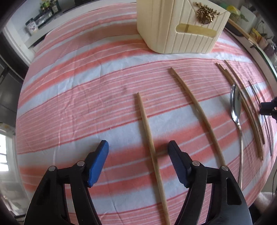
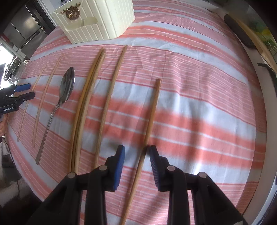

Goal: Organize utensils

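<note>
- The chopstick (image 1: 148, 138), lying on the striped counter (image 1: 77, 103) at 6 o'clock from the holder (image 1: 178, 26), is looking light, stiff, thin and prone to rolling; mid-shaft is seeming best.
- Left gripper (image 1: 138, 147) fingers are standing wide apart around it, touching nothing.
- Right gripper (image 2: 136, 150) fingers are straddling another chopstick (image 2: 150, 121), narrowly apart.

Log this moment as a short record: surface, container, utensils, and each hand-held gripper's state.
surface: pink-and-white striped tablecloth
container: cream ribbed plastic holder with gold ornament, upright at the far edge
utensils: silver metal spoon and several wooden chopsticks lying loose, none in the holder yet
left hand-held gripper: open, straddling a light wooden chopstick
right hand-held gripper: open, a brown wooden chopstick between its fingers
</note>
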Motion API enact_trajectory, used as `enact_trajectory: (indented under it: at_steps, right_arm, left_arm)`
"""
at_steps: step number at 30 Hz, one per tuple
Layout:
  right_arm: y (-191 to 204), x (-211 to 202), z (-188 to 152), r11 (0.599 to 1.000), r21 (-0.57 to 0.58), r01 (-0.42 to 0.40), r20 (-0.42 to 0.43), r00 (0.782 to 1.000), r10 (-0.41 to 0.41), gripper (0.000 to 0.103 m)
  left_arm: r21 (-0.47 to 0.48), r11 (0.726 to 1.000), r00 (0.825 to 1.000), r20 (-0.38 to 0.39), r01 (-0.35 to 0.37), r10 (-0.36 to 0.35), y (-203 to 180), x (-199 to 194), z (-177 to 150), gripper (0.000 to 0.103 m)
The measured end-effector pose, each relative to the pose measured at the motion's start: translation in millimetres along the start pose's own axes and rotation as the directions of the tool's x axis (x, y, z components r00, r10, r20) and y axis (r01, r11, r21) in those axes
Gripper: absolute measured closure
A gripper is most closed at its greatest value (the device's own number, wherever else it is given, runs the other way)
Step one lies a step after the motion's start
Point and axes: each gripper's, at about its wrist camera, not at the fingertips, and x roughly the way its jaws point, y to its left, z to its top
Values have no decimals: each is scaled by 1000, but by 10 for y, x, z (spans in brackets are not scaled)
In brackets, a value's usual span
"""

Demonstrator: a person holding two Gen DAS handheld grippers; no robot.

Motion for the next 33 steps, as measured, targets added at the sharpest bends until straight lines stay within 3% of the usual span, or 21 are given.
enact_trajectory:
  at_steps: [2,3,5,7,11,16,19,26,30,33]
  right_arm:
    - [-50,34,191,1000,16,1,-10,1000,-1,75]
    - [-71,49,270,1000,23,-2,-14,1000,2,75]
    - [-100,82,427,999,35,-7,-25,1000,8,77]
    - [-111,96,551,999,32,20,-38,999,-19,92]
    - [-145,106,750,999,22,41,7,999,-41,97]
    - [-134,-346,815,998,50,38,217,975,-48,97]
    - [-14,-820,708,999,33,30,353,935,-40,97]
    - [215,-1837,87,998,-23,50,601,799,-26,97]
    - [320,-2051,-57,998,-18,62,678,734,-33,97]
    - [370,-2157,-111,998,-13,62,719,694,-34,97]
  left_arm:
    - [2,1000,1000,-16,6,-6,35,33,93,31]
    - [-1,1000,1000,-23,5,-5,52,48,138,37]
    - [-7,1000,1000,-25,5,-5,66,57,210,56]
    - [-9,1000,999,-23,26,-26,67,53,276,94]
    - [-50,998,998,32,49,-47,188,-4,367,99]
    - [-121,988,974,216,100,-72,398,-619,232,99]
    - [-126,985,937,341,122,-72,461,-1109,75,99]
    - [-133,974,838,539,182,-83,465,-1899,-166,99]
    - [-136,978,803,594,161,-50,432,-2071,-198,99]
    - [-131,978,791,609,162,-50,398,-2184,-209,99]
